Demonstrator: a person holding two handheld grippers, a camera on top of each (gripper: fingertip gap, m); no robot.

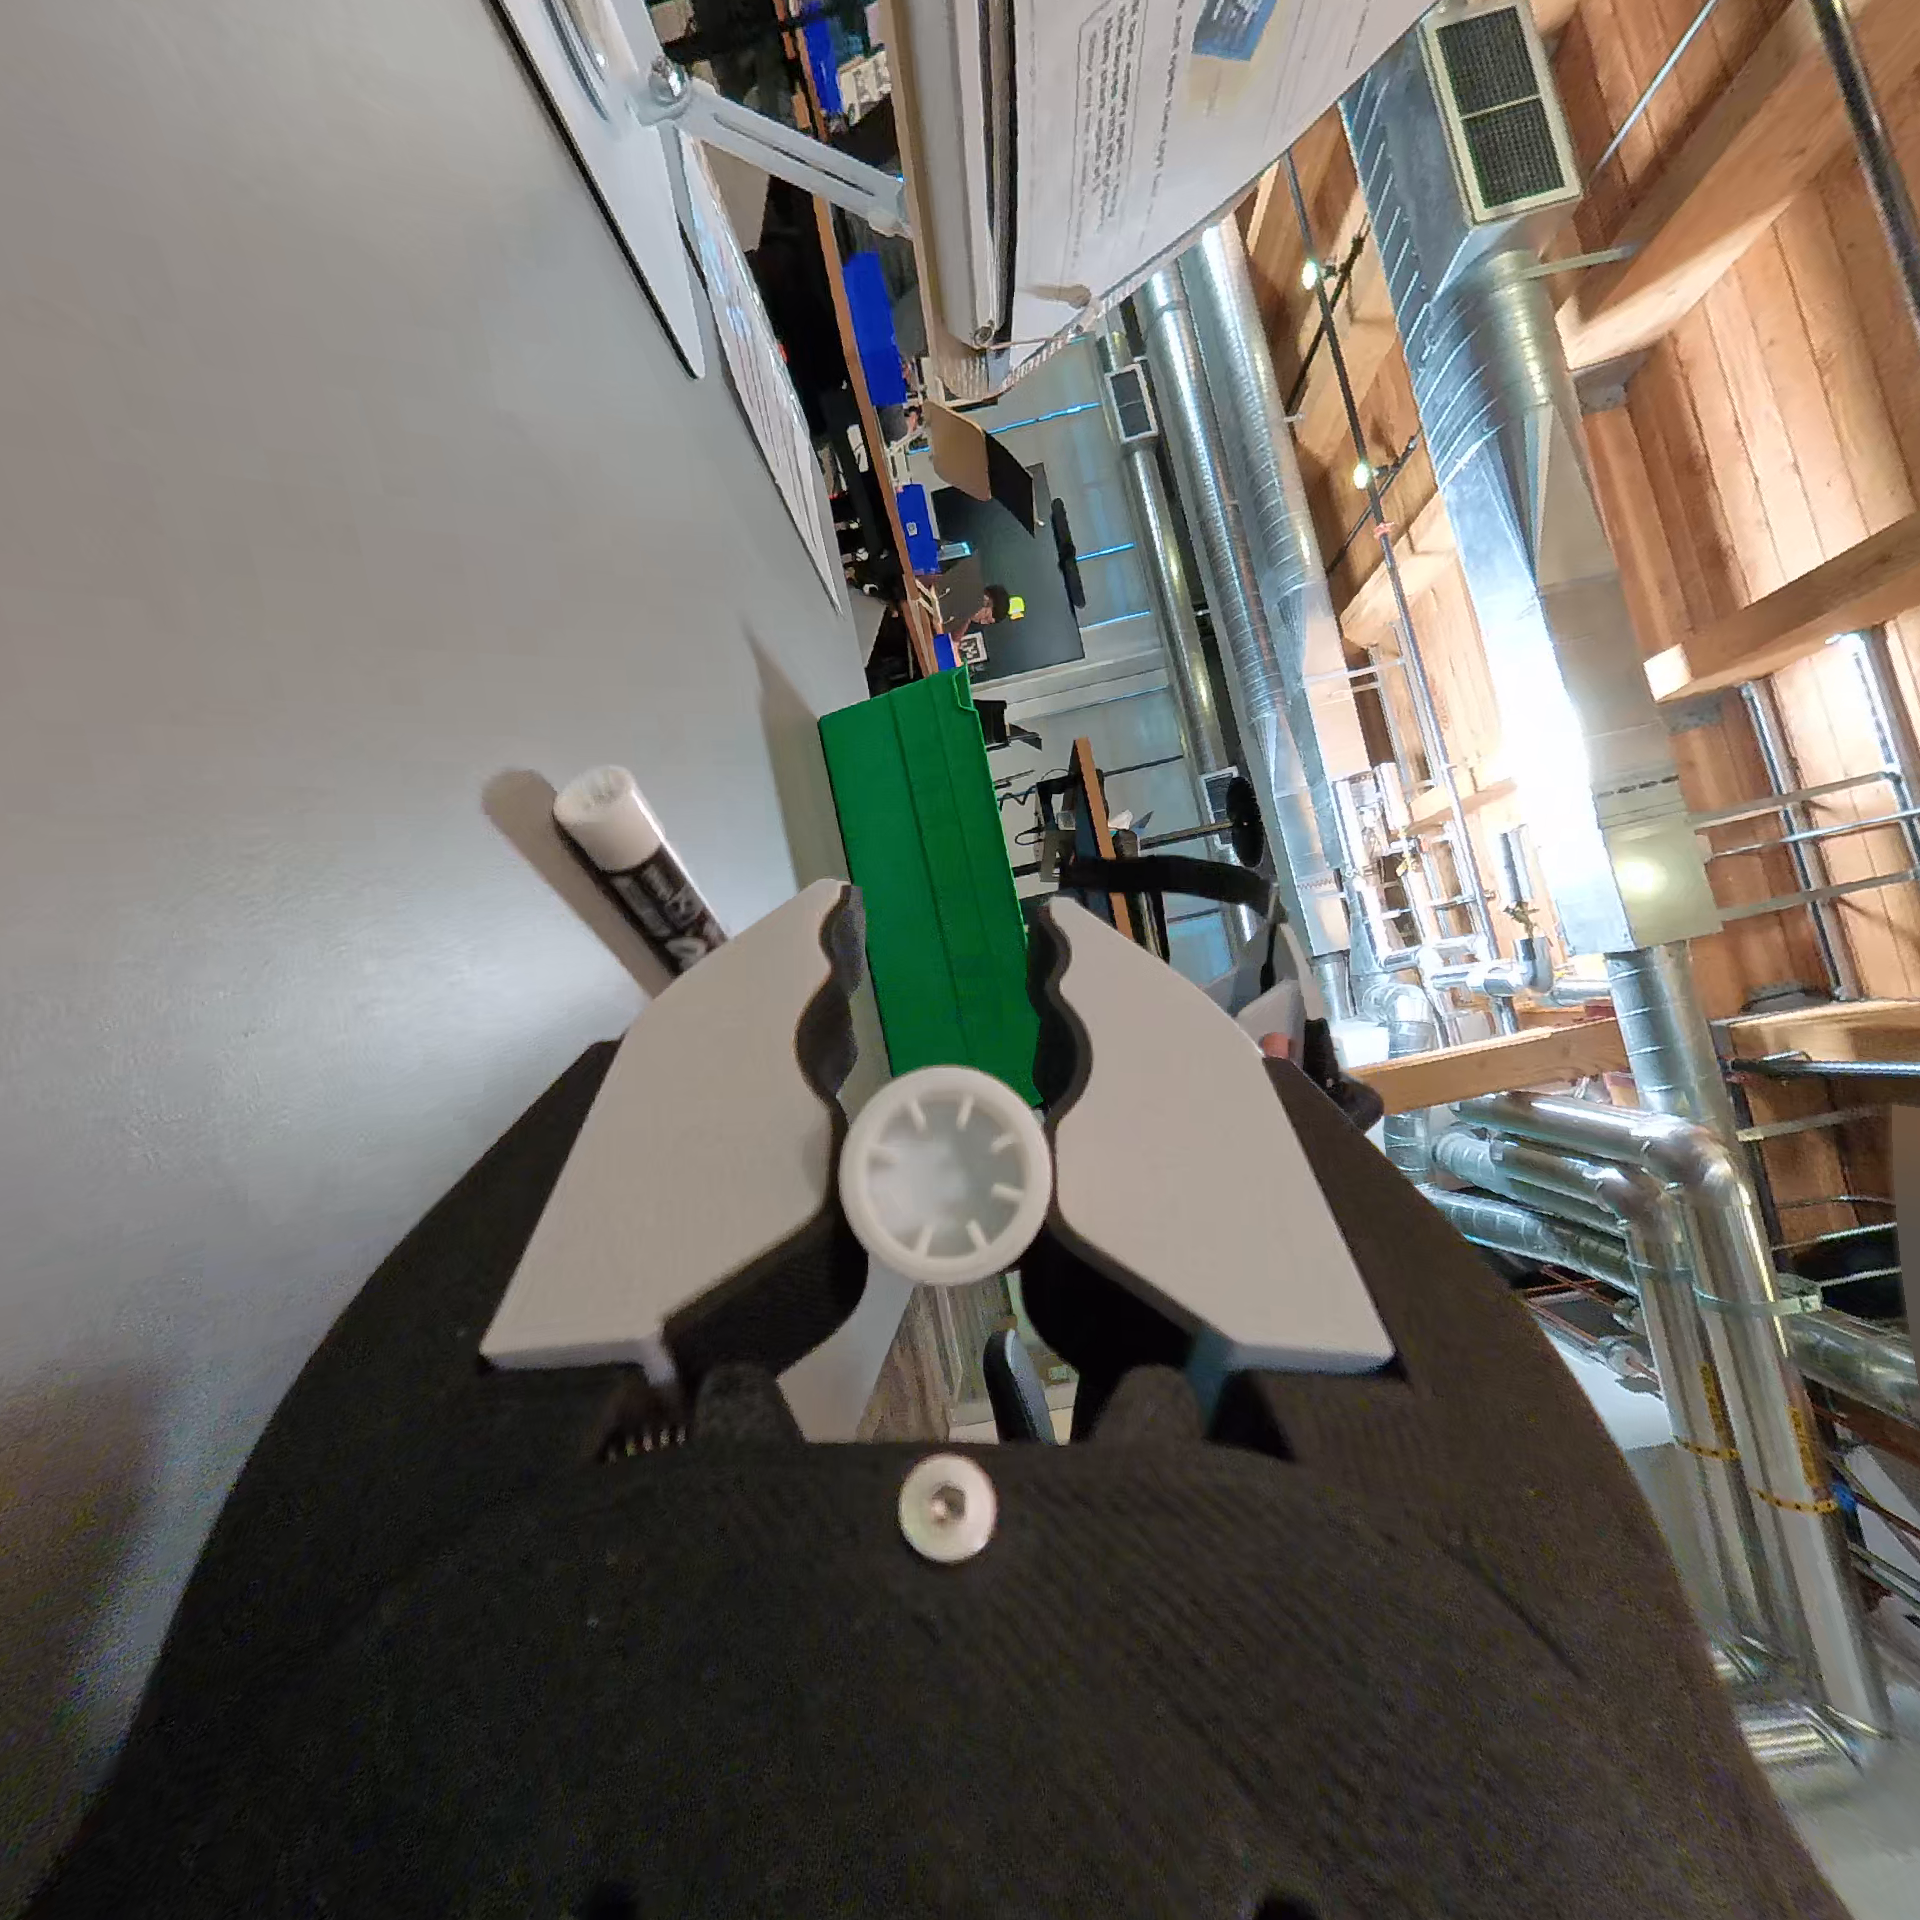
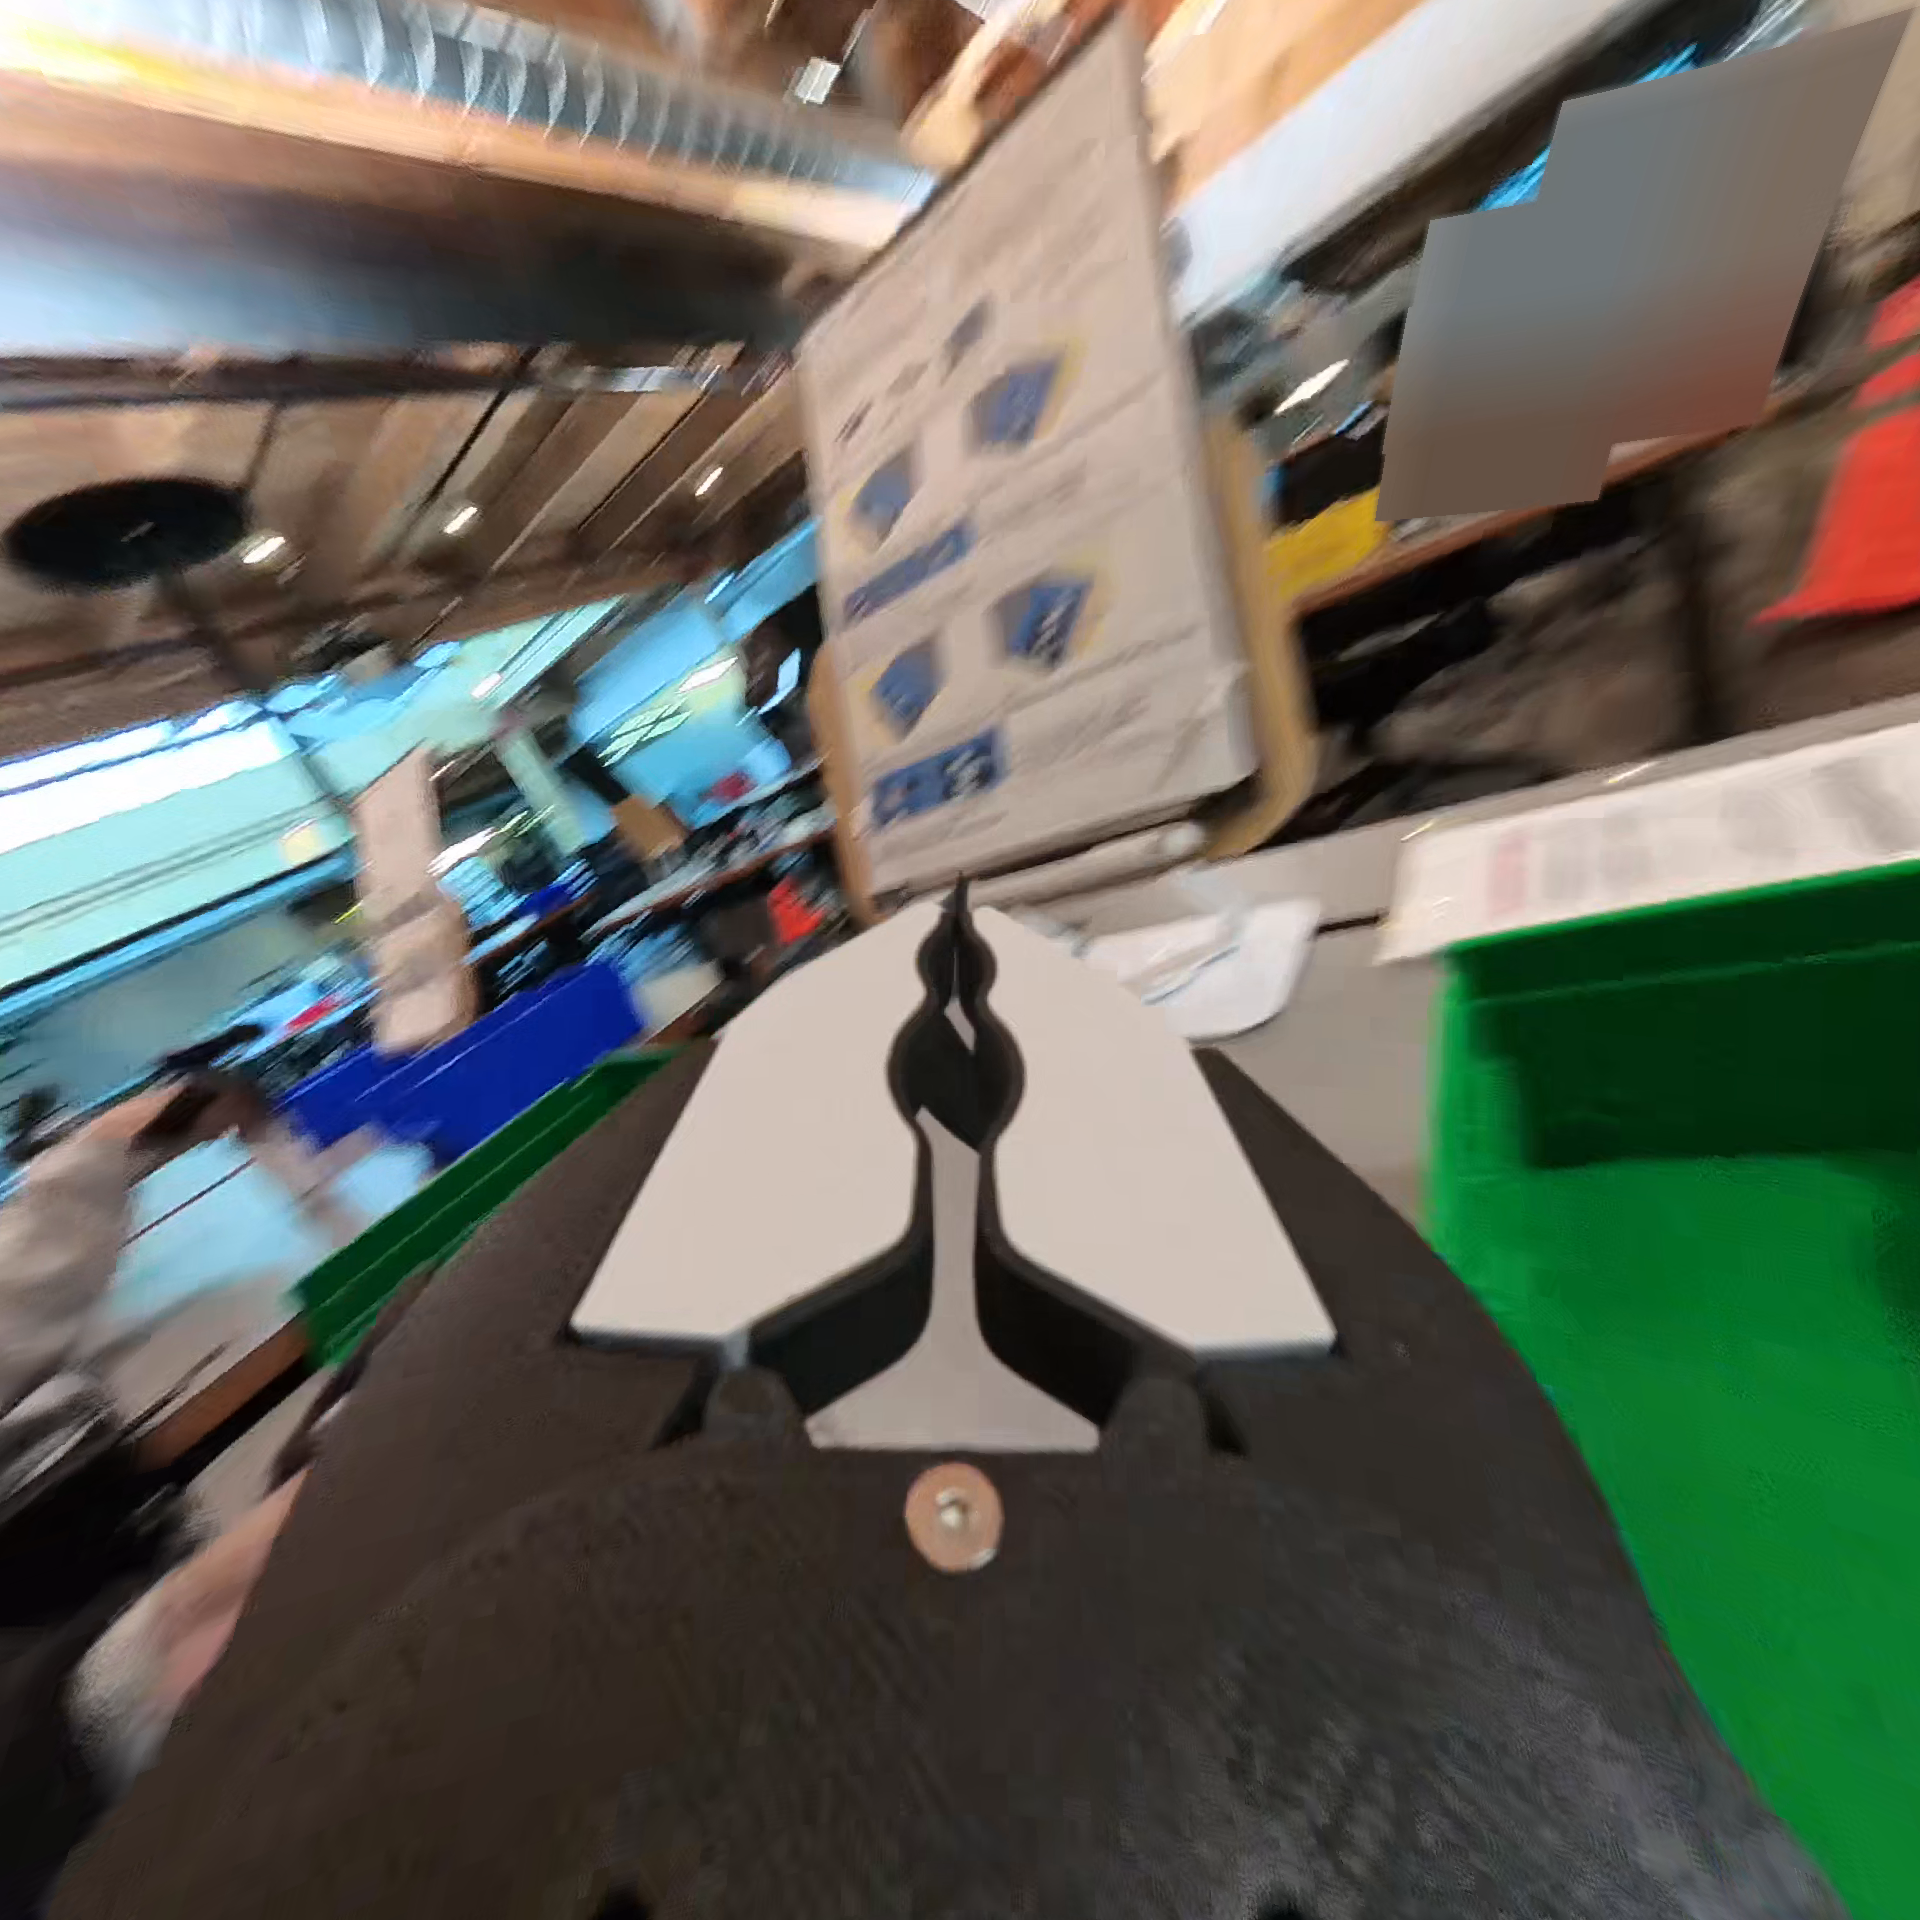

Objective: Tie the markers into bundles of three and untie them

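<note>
Filling the left side of the left wrist view, a pale grey table surface (image 1: 312, 623) stands rotated on its side, so that the room behind it, with timber ceiling and silver ducting (image 1: 1226, 623), runs up the right of the picture. A large printed poster on a board (image 1: 1143, 135) hangs at the top of that view, and the same kind of poster (image 2: 1029, 582) stands upright and motion-blurred in the middle of the right wrist view. A green plastic bin (image 1: 925, 883) sits on the table straight ahead of the left gripper (image 1: 940, 935), seen between its fingers and beyond them. In the right wrist view a green bin (image 2: 1683, 1247) fills the right side just beside the right gripper (image 2: 961, 914), and another green edge (image 2: 468, 1205) shows to the left of the gripper body; whether they are one bin I cannot tell. A printed sheet (image 2: 1662, 842) lies on the table behind that bin. The left gripper is clamped on a marker seen end-on, its white round butt end (image 1: 943, 1174) facing the camera deep between the grey fingers (image 1: 707, 1122), whose tips stand apart ahead of it. A second marker (image 1: 634, 873), black-barrelled with a white end, lies on the table just left of the left finger, partly hidden behind it. The right gripper's fingers (image 2: 1122, 1143) are pressed together at the tips with nothing visible between them.
</note>
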